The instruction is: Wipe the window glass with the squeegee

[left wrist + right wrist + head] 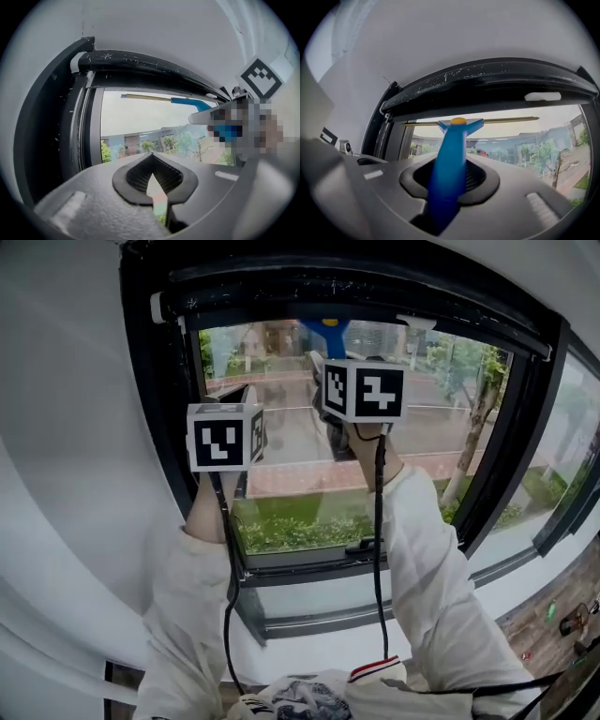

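Observation:
The squeegee has a blue handle [449, 173] with a yellow dot and a thin blade [501, 120] lying across the top of the window glass [300, 442], just under the black frame. My right gripper [457, 177] is shut on the blue handle, and in the head view it [321, 362] is raised high with the blue squeegee head [324, 330] above it. My left gripper [151, 163] is held up to the left of it, near the glass's left edge, shut with nothing between its pads. From there the squeegee blade [145, 97] shows at upper right.
A thick black window frame [157, 381] surrounds the glass, with white wall on the left and above. A black window handle [364, 546] sits on the lower sash. A second pane [572, 437] stands at the right. Cables hang from both grippers.

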Demonstrator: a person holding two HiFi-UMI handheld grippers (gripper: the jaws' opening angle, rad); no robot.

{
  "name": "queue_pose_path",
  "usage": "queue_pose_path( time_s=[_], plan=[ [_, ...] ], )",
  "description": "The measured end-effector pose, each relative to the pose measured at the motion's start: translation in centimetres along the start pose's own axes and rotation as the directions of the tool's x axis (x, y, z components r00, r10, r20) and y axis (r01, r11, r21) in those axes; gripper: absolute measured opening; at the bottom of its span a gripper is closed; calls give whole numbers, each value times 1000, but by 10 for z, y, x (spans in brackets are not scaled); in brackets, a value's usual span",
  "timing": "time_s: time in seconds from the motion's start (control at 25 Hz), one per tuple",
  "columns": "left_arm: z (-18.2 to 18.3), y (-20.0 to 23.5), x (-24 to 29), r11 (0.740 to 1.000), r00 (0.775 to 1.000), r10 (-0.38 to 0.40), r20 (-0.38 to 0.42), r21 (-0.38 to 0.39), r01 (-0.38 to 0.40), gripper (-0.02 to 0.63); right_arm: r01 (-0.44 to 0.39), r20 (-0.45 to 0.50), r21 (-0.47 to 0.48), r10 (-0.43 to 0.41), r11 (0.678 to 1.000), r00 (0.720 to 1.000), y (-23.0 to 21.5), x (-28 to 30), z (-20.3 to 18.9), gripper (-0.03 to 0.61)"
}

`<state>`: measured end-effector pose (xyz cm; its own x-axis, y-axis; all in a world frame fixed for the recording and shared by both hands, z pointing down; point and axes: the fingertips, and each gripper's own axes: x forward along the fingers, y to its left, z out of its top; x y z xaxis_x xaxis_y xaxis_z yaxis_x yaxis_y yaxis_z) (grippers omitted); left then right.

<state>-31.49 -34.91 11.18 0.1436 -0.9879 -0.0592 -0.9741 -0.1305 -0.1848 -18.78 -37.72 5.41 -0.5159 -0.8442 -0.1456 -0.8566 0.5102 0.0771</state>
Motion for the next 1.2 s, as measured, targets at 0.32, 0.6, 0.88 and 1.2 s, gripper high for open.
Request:
queue_pose_path(
  time_s=[0.32, 0.6, 0.88, 1.2],
  plan=[
    [14, 10, 9, 1000, 1000, 3, 18, -25, -3, 0, 52, 0, -27, -52, 998, 999, -8, 17, 21, 114],
    [2, 6, 13, 1000, 1000, 11, 1, -2, -11, 0, 82, -13, -55, -83, 995, 996, -10, 22, 4, 114],
    [-14, -2, 9, 1000, 1000, -2, -16, -9, 2, 0, 82, -33, -46, -84, 996, 996, -7, 18, -16, 114],
    [-42, -15, 5, 1000, 998, -10, -60, -14, 9, 0, 79, -60, -29, -81, 996, 995, -4, 11, -46, 112]
  ],
)
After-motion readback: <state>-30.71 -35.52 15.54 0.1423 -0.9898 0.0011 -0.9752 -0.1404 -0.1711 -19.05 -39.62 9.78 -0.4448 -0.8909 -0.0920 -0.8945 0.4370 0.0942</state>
